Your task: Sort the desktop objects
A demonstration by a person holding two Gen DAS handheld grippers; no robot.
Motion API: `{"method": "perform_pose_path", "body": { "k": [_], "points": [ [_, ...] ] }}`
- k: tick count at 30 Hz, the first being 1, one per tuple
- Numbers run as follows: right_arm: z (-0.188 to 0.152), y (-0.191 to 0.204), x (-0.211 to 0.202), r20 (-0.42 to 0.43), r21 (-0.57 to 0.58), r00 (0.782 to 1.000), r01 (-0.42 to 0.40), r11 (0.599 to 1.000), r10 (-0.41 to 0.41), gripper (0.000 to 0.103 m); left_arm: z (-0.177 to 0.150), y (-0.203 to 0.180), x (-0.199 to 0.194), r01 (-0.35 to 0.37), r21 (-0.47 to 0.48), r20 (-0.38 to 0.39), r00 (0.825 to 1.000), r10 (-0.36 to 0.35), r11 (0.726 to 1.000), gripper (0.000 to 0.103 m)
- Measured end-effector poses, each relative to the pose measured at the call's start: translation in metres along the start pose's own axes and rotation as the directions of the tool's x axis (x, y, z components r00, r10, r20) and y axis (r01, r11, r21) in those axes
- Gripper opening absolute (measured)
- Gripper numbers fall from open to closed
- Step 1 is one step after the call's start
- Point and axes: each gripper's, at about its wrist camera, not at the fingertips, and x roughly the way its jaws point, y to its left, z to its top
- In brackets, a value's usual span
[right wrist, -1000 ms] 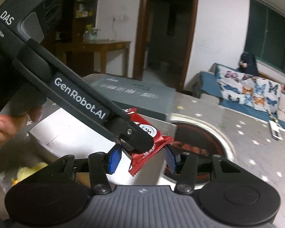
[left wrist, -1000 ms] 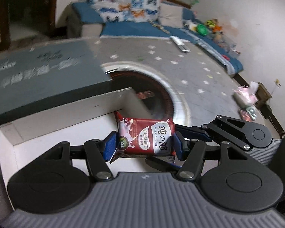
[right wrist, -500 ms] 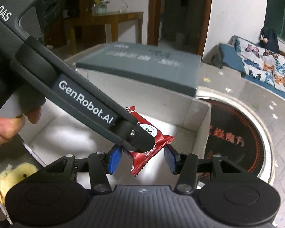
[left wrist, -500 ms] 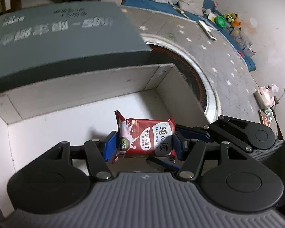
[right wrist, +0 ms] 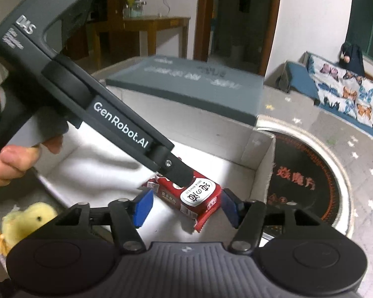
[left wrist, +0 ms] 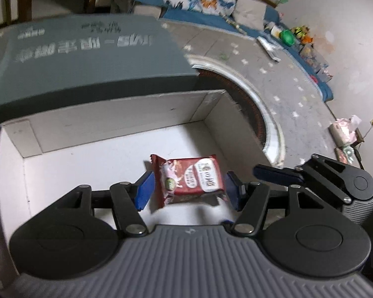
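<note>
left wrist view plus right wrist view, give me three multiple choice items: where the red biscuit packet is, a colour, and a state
1. Where is the red foil biscuit packet?
A. in a drawer
B. between the blue pads of the left gripper, over the white cardboard box
C. on a plate

2. What colour is the fluffy chick toy?
A. yellow
B. green
C. purple

3. The white cardboard box is:
A. taped shut
B. covered by a lid
C. open on top

Answers:
1 B: the packet sits between the two pads, with the box's floor and the packet's shadow beneath it.
2 A: the toy beside the box in the right wrist view is pale yellow.
3 C: the box's bare inner walls and floor are in plain sight.
</note>
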Motion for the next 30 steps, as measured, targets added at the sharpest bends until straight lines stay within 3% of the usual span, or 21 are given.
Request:
{"method": "perform_pose_path", "body": {
  "k": [3,7,14,22,30],
  "points": [
    [-0.007,0.015,-0.030,0.040,-0.010,0.999,0.003,1.000,-0.002,0.074,-0.009,-0.010,-0.023,0.025,0.030,0.042,0.999,-0.027,0.999,0.062],
    [-0.025,0.020,-0.061,0.052,-0.018,0.999,-0.009,1.000,0.010,0.075,-0.028,-0.031,-0.048,0.062,0.092,0.065,0.996,-0.069,0.994,0.062],
    [-0.078,0.031,-0.102,-0.012,-0.015,0.996,-0.086,0.996,0.086,0.076,-0.065,-0.068,-0.060,0.165,0.189,0.008,0.986,-0.169,0.968,0.062],
    [-0.112,0.009,-0.094,-0.059,-0.060,0.992,-0.119,0.991,0.115,0.073,-0.083,-0.084,-0.026,0.176,0.211,-0.106,0.982,-0.156,0.962,0.062],
    [-0.130,-0.004,-0.083,-0.078,-0.075,0.990,-0.127,0.989,0.121,0.059,-0.088,-0.076,-0.007,0.180,0.187,-0.162,0.975,-0.150,0.966,0.062]
  ]
}}
